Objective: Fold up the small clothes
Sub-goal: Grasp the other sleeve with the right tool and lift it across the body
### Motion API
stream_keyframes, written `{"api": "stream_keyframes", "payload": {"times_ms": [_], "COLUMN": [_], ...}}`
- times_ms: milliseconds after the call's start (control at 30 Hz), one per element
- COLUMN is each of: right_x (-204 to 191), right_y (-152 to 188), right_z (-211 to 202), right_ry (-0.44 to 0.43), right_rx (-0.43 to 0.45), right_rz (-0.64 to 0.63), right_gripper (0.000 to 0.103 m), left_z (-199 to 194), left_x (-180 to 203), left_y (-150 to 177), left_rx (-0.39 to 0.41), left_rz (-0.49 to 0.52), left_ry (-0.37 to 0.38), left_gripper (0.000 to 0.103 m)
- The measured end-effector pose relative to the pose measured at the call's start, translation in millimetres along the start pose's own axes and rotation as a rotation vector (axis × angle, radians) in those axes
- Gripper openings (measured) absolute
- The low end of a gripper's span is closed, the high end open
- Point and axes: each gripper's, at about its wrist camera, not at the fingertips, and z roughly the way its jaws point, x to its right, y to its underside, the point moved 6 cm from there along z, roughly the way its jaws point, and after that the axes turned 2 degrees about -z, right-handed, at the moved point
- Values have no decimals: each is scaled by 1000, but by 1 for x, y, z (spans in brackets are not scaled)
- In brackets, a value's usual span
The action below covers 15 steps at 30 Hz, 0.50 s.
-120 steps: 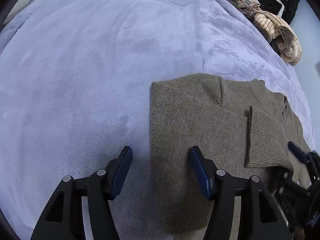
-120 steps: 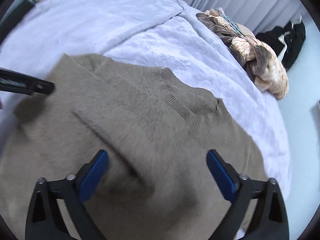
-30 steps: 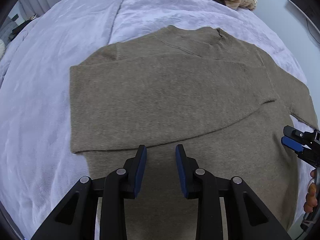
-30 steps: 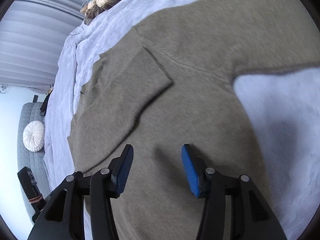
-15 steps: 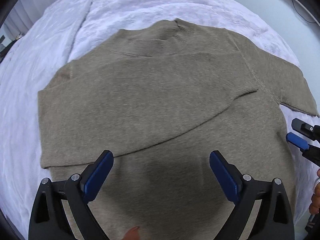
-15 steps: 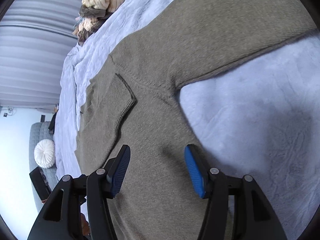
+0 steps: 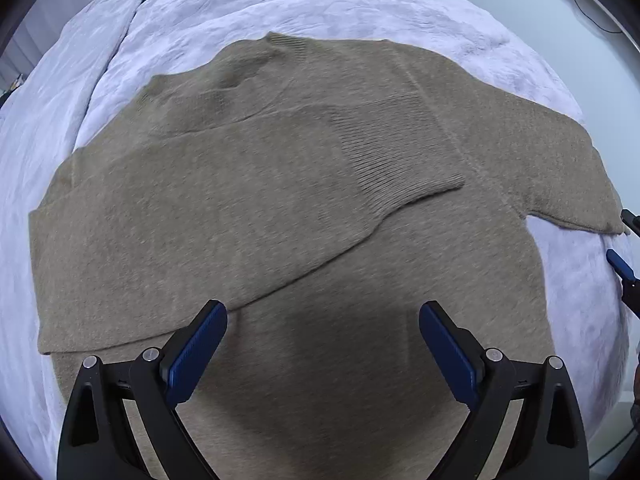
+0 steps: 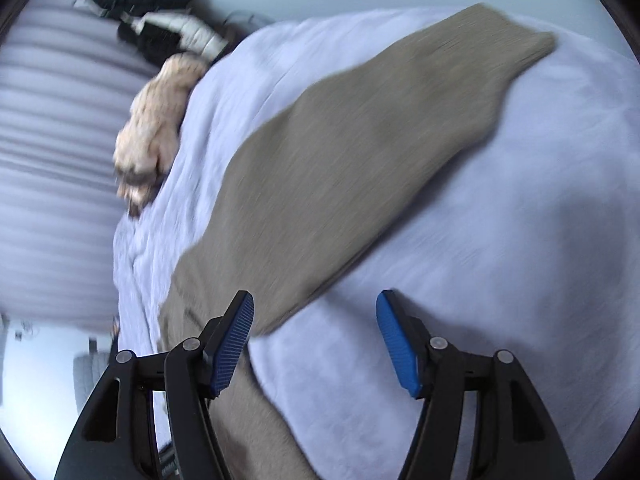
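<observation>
Left gripper (image 7: 323, 344): your left tongs stand spread wide, nothing between the blue pads; they sit over the lower body of the olive-brown knitted sweater (image 7: 280, 208). Whether the tips touch the knit cannot be told.

Right gripper (image 8: 314, 344): your right tongs are also released and empty, less widely spread than the left. The left pad lies over the edge of the sweater (image 8: 340, 152), the right pad over the pale lavender plush bedspread (image 8: 520, 240). Contact cannot be confirmed; this view is blurred.

Sweater position: it lies flat on the bedspread (image 7: 360, 12), collar toward the far side. One sleeve is folded across the chest, its ribbed cuff (image 7: 396, 156) resting on the body. The other sleeve extends out to the right onto bare bedspread.

Left view only: you see the whole garment, the folded sleeve and the collar; the blue tip of your right gripper (image 7: 620, 264) shows at the right edge, near the end of the extended sleeve.

Right view only: you see the extended sleeve running away lengthwise to its cuff (image 8: 516, 36).

Far edge: a cream-and-brown heap of knitwear (image 8: 156, 128) lies at the bedspread's far side, with a black-and-white garment (image 8: 160, 24) beyond it.
</observation>
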Motion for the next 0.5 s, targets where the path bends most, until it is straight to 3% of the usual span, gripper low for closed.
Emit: {"api": "stream_keyframes", "payload": {"times_ms": [267, 500], "right_x": [28, 39], "right_y": [-50, -70], "right_z": [1, 3], "right_ry": [-72, -157], "right_rx": [75, 112], "right_rz": [147, 277], "right_gripper": [68, 68], "left_z": [-1, 11], "left_x": [35, 50], "left_y": [-10, -23], "left_rx": [5, 3], "left_rz": [-9, -17], "left_ry": [8, -17], "left_gripper": [97, 97]}}
